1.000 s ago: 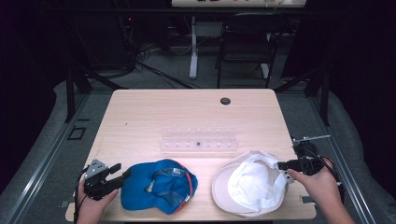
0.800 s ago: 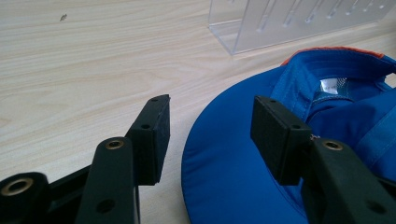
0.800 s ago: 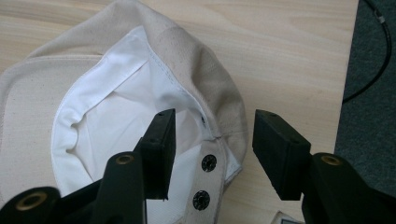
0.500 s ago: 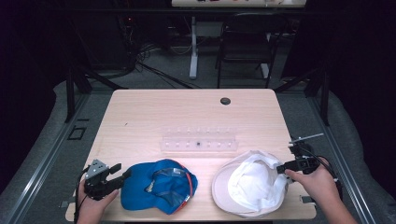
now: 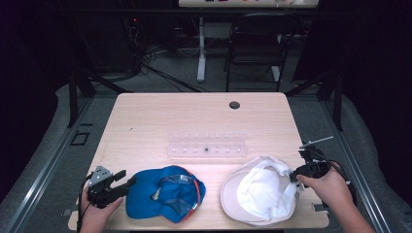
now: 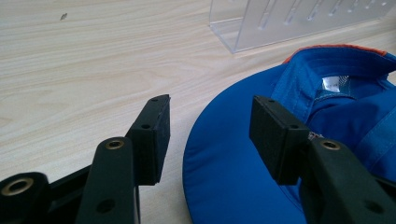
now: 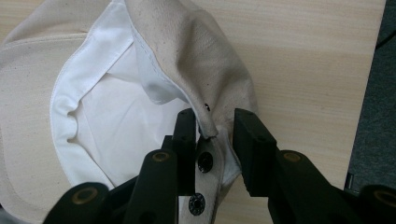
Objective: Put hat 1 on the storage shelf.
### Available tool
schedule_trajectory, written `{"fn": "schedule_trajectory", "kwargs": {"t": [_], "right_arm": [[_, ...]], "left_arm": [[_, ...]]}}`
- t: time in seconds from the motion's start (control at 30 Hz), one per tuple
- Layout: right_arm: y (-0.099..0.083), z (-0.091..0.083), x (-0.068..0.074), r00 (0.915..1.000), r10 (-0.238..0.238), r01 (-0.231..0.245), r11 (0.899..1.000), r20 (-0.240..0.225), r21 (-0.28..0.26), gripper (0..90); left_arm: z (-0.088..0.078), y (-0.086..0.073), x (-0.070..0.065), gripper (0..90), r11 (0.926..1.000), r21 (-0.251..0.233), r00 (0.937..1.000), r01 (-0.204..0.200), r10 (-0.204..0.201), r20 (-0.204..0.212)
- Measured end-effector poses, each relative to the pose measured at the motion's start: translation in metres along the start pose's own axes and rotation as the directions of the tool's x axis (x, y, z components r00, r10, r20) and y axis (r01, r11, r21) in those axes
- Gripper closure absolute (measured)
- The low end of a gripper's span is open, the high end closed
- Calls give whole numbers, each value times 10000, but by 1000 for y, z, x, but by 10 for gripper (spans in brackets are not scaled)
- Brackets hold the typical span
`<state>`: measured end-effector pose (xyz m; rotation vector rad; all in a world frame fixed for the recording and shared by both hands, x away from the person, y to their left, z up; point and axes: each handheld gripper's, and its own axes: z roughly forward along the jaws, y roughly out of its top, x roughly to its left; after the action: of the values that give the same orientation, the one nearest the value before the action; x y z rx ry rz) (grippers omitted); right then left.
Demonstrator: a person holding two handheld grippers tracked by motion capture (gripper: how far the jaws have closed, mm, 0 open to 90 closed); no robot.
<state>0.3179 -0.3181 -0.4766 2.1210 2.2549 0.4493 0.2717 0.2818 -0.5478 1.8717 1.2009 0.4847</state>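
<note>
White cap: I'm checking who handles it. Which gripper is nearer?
Right. The right gripper straddles the white cap's back edge; the left gripper sits across the table by the blue cap.

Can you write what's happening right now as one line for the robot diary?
left tongs: open, astride blue cap brim | right tongs: just been closing around white cap back strap, gap remains

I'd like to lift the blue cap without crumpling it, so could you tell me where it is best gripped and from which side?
Probably by the brim: the blue cap lies upside down with its flat, stiff brim pointing toward the left gripper. Come in level from that side, one jaw above and one below the brim edge, which already sits between the open jaws in the left gripper view. The crown is soft and would fold.
</note>
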Motion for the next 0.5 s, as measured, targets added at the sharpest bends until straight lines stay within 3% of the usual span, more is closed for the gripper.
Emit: {"fn": "schedule_trajectory", "kwargs": {"t": [0.13, 0.2, 0.23, 0.27, 0.3, 0.5], "right_arm": [[4, -2, 1, 9995, -212, 201, 9986, 222, 487, 738], [4, -2, 4, 9997, -39, 31, 9993, 226, 364, 750], [6, -4, 3, 9990, -341, 318, 9967, 293, 740, 755], [6, -3, 6, 9996, -154, 142, 9983, 217, 558, 763], [8, -5, 6, 9988, -375, 346, 9958, 322, 851, 769], [13, -13, 15, 9984, -471, 444, 9955, 308, 840, 806]], "left_arm": [[0, 0, 0, 485, 10000, 7, 10000, -13, 13, -6], [0, 0, 0, 495, 10000, 37, 9999, -83, 84, -56], [0, 0, 0, 499, 9999, 77, 9998, -137, 138, -115], [0, 0, 0, 504, 9998, 104, 9998, -172, 174, -130], [0, 0, 0, 507, 9997, 120, 9997, -194, 196, -141], [0, -1, 1, 509, 9998, 153, 9998, -157, 159, -104]]}}
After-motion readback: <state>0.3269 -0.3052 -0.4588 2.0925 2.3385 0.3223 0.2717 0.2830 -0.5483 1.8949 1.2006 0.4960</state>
